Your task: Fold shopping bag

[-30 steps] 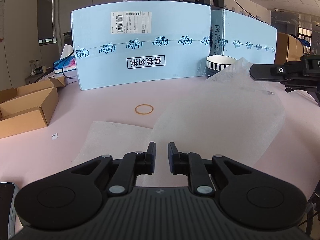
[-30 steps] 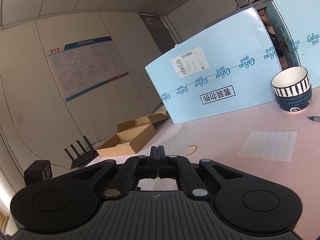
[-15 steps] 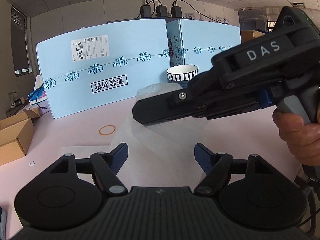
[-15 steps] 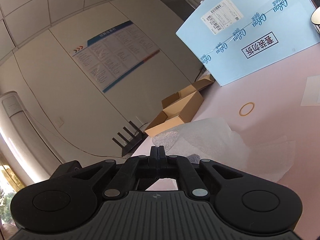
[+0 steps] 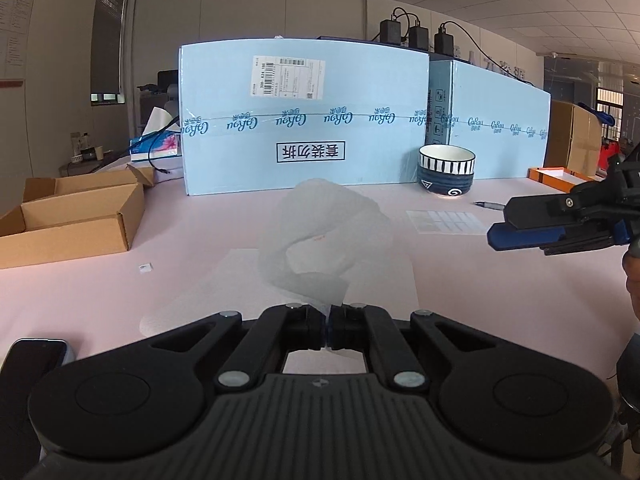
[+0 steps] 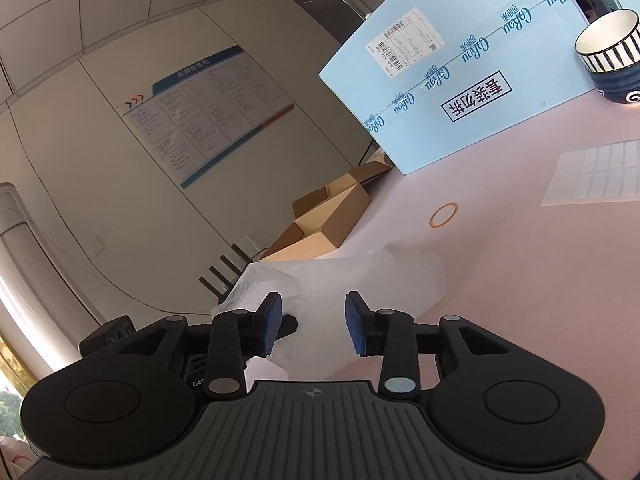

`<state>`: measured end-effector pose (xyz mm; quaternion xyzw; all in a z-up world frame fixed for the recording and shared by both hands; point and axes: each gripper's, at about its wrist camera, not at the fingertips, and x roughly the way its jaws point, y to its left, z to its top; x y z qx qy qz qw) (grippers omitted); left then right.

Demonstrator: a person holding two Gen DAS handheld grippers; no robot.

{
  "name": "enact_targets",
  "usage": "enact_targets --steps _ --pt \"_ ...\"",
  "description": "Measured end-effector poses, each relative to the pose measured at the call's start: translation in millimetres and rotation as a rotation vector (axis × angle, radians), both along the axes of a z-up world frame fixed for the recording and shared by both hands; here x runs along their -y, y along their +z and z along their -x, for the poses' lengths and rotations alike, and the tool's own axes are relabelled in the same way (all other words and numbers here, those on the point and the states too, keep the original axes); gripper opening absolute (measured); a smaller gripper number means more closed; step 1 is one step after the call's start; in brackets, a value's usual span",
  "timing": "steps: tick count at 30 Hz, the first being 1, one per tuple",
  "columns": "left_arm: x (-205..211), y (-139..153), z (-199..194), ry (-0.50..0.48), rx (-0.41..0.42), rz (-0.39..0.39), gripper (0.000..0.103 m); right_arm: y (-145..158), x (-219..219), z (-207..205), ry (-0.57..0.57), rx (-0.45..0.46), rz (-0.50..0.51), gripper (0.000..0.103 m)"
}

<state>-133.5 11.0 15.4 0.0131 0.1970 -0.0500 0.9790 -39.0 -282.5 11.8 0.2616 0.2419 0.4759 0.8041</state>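
Since earlier, left gripper (image 5: 328,326) clamped one bag (image 5: 332,236); right gripper (image 6: 314,320) released.

The bag (image 5: 332,240) is translucent white on a pale pink table (image 5: 160,292). The box (image 5: 304,120) is light blue with dark blue lettering. The bowl (image 5: 446,170) is navy with a black-and-white striped rim. The carton (image 5: 72,220) is brown, and the rubber band (image 6: 443,215) is orange.

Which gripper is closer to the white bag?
Left. The left gripper pinches the white bag between its fingers; the right gripper hangs open, off to the side.
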Motion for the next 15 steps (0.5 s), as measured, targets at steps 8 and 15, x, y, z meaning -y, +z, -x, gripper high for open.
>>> enact_targets --steps 8,15 --pt "-2 -2 21 0.022 -0.004 -0.031 0.004 4 -25 5 -0.064 0.127 0.19 0.07" --pt "-10 2 43 0.051 0.01 -0.009 0.004 -16 -55 -18 -0.019 -0.022 0.239 0.072"
